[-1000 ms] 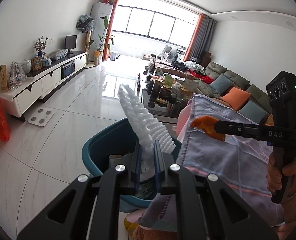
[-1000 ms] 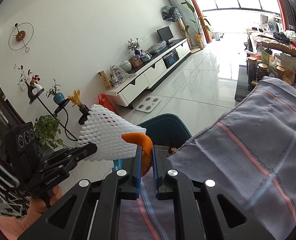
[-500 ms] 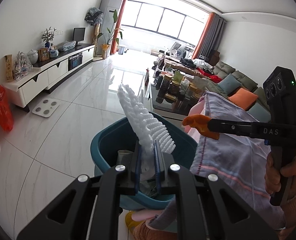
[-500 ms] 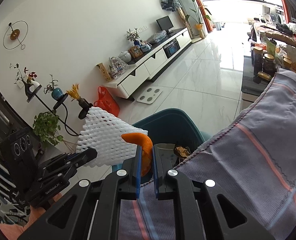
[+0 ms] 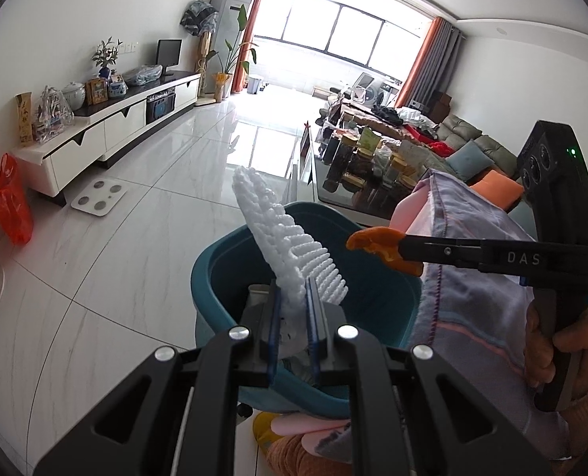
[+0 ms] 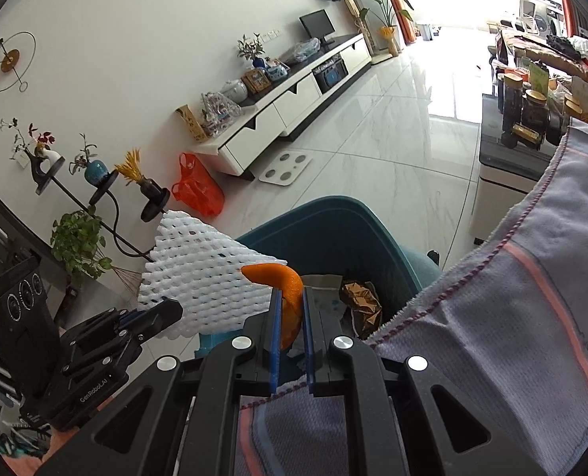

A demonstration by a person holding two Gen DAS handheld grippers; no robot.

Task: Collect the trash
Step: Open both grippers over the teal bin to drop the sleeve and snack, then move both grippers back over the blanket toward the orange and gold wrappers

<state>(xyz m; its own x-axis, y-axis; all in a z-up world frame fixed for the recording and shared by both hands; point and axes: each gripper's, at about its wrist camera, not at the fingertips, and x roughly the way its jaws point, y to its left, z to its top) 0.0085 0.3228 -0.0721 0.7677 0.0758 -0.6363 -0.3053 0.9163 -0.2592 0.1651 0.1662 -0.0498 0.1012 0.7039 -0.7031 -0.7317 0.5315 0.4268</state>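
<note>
My left gripper is shut on a white foam fruit net, which stands up over the teal trash bin. My right gripper is shut on a curled piece of orange peel, held above the bin's opening. In the left wrist view the peel sticks out of the right gripper's black fingers, just right of the net. In the right wrist view the net and the left gripper are at the left. Inside the bin lie a brown wrapper and some paper.
A striped grey cloth covers the table at the right, against the bin. Beyond are a low glass table with jars, a sofa, a white TV cabinet, a floor scale and a red bag on the tiled floor.
Both grippers have come lower and closer to the bin, which now looks larger in both views. The peel has drawn nearer to the foam net. Both grips are unchanged.
</note>
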